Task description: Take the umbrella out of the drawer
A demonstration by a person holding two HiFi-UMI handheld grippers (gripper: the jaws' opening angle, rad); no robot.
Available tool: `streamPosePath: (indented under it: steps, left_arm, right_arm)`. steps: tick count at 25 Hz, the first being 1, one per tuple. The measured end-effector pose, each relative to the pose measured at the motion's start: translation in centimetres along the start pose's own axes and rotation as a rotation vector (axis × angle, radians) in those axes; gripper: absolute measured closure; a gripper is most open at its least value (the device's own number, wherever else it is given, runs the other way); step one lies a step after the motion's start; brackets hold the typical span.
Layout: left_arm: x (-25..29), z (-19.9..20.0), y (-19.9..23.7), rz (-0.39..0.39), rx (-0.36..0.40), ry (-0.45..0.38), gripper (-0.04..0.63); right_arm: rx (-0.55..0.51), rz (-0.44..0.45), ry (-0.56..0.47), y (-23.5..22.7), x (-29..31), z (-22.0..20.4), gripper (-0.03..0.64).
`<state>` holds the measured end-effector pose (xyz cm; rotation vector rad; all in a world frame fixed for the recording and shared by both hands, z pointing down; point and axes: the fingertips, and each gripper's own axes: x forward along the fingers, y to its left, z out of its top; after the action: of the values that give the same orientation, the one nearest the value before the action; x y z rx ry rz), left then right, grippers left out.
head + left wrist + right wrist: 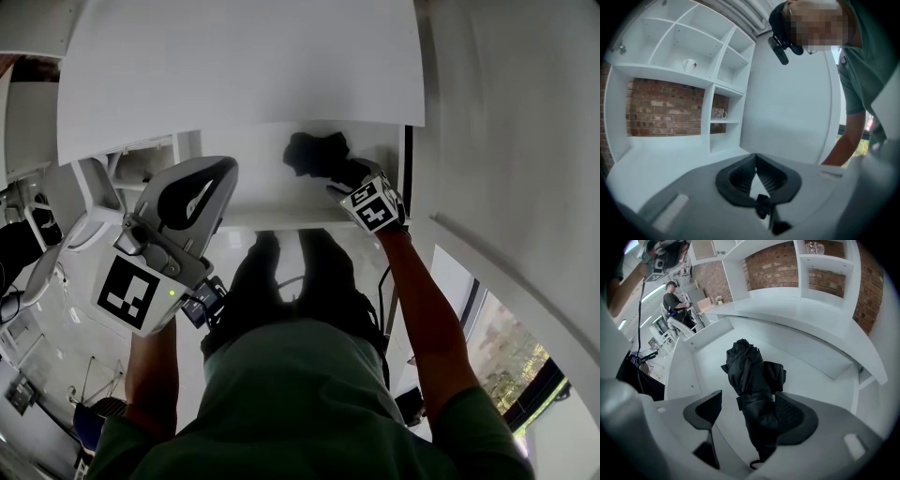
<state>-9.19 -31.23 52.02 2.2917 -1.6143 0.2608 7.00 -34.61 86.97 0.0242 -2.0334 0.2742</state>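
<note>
My right gripper (749,397) is wide open, with the umbrella (751,373) in the drawer (806,355) between its jaws, unclamped. Left gripper (756,159) is closed and empty.

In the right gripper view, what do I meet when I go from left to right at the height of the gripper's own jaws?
dark finger pad at the picture's left → bare white drawer floor → folded black umbrella → dark finger pad at the picture's right
</note>
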Motion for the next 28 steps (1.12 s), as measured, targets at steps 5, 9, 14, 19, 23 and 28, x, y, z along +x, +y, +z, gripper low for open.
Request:
streamPosePath:
  steps: [5,9,14,19,23,28]
  left_arm:
    - [-0.3,-0.4,0.2,0.007,-0.003,0.008,0.592]
    - [0.1,-0.8,0.5,0.006,-0.011,0.013,0.592]
    - [0.2,-1.2,0.7,0.008,-0.010,0.015,0.592]
    - [0.0,-1.2,0.5,0.011,-0.008,0.020,0.592]
    - [-0.3,-1.2,0.5,0.015,0.001,0.022,0.592]
    - [-0.9,-0.8,0.2,0.017,0.024,0.019,0.592]
  right_arm:
    - [-0.039,-0.002,0.060,0.0,0.8,0.1,0.259]
    - [-0.071,-0.017,0.110,-0.5,2.0,-0.4,0.259]
    - [-0.113,-0.056,0.157,-1.5,3.2,-0.7,0.289]
    - [-0.161,-0.083,0.215,-2.5,4.3,-1.3,0.295]
    - [-0.198,-0.099,0.257,-3.1,5.2,-1.6,0.293]
    - [-0.226,-0.100,0.304,-3.3,5.4,-2.0,0.328]
